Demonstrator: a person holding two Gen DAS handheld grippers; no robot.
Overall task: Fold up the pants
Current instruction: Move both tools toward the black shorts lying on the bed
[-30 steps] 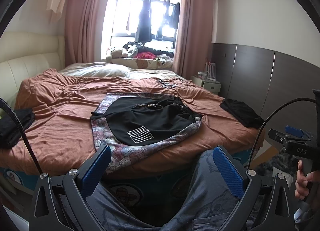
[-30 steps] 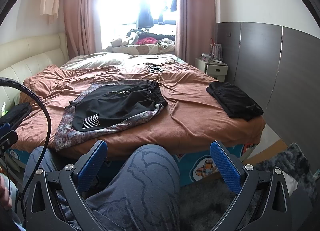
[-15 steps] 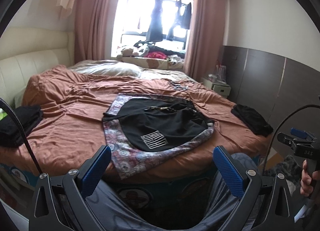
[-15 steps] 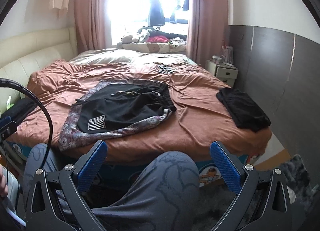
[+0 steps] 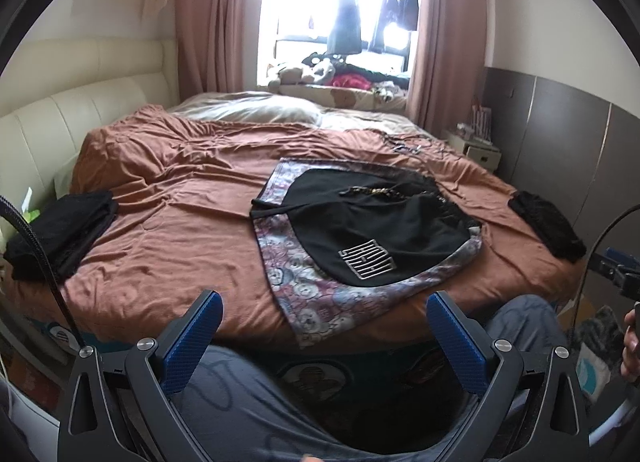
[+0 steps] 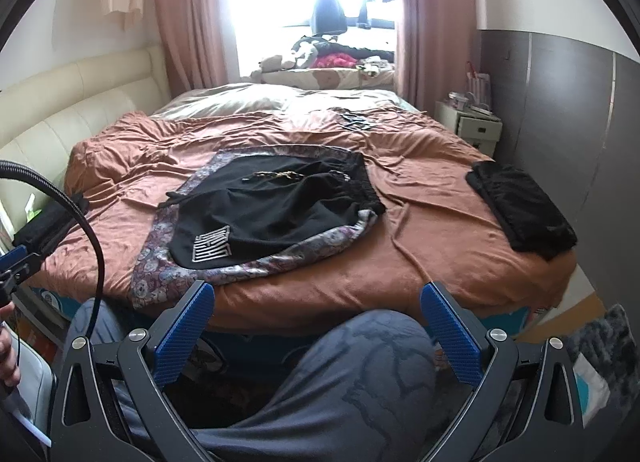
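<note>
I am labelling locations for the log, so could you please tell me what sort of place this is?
A home bedroom, most likely: a wide bed with a padded headboard, a nightstand beside it, and curtains at the window.

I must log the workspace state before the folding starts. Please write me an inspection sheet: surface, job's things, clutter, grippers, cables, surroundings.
Surface: bed with rumpled brown cover.
Job's things: black garment with white logo lies spread on a patterned cloth near the bed's front edge, not yet folded.
Clutter: dark folded pile at the bed's left edge; another dark pile at its right edge; small dark items further back.
Grippers: left gripper and right gripper both open, empty, short of the bed.
Cables: black cable loops at the left of the right view.
Surroundings: curtained window, nightstand, the person's knees below.
</note>
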